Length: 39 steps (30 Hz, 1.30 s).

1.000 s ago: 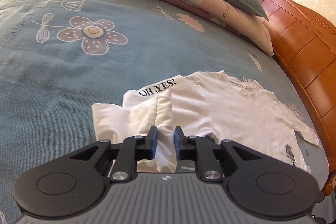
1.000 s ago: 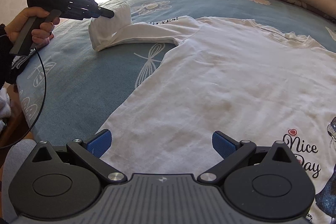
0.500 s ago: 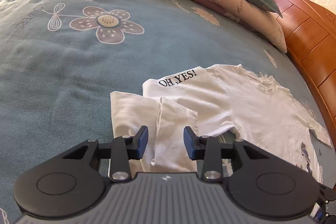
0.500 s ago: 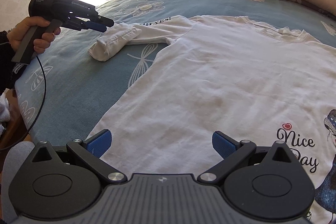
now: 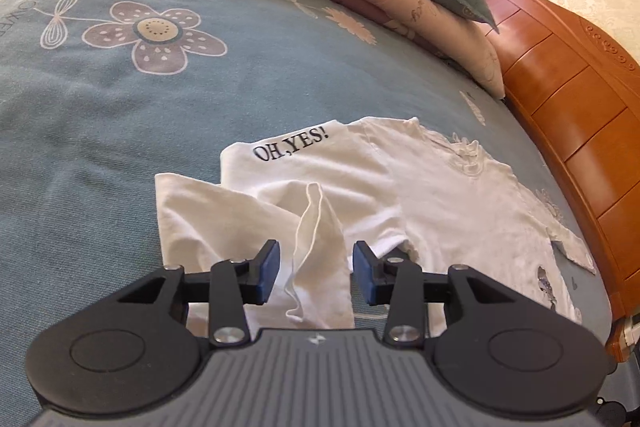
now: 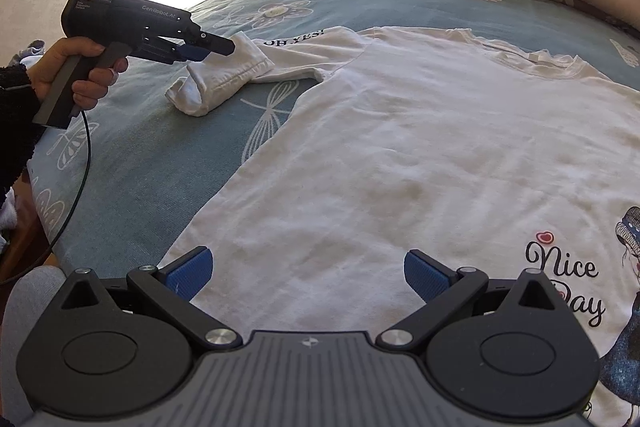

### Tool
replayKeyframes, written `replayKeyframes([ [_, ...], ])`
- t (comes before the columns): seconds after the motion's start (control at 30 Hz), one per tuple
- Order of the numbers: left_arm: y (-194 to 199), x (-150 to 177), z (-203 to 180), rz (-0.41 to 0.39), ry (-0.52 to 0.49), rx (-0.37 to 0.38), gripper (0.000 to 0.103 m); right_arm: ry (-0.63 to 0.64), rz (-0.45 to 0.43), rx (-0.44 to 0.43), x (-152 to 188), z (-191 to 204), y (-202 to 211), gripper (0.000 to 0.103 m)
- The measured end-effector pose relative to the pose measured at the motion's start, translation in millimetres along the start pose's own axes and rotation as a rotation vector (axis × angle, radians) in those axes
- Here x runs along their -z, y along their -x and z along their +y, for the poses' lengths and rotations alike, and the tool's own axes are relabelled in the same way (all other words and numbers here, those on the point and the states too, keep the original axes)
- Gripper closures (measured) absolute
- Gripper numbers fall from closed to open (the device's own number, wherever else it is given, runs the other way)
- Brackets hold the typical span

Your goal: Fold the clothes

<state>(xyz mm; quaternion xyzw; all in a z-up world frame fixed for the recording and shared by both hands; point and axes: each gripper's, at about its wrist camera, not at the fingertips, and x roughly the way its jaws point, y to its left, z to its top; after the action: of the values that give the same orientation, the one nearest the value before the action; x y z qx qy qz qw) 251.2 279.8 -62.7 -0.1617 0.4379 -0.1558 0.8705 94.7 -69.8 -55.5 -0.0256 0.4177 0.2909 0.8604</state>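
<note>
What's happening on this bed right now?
A person is folding a white T-shirt spread flat on a blue floral bedspread, with a handheld claw in each hand. The left claw is open, its fingers either side of the bunched-up sleeve printed "OH, YES!", not clamped on it. The right claw is open too, hovering over the shirt's body near its hem and holding nothing. The sleeve is crumpled, not folded flat, and the shirt's body is not yet folded.
</note>
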Motion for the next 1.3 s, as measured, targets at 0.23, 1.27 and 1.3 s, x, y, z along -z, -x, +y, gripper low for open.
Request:
replayKeyframes([
  [0.23,-10,1,-5,0.010,-0.009,0.024,0.080,0.009,0.009,-0.002,2,3,-1,0.000],
  [1.27,151,-9,116,-0.233,0.214,-0.595,0.093,0.034,0.014,-0.002,-2,10,-2,0.000],
  [1.3,146,-5,121,-0.209,0.229,-0.633,0.093,0.036,0.013,-0.001,-2,11,-1,0.000],
])
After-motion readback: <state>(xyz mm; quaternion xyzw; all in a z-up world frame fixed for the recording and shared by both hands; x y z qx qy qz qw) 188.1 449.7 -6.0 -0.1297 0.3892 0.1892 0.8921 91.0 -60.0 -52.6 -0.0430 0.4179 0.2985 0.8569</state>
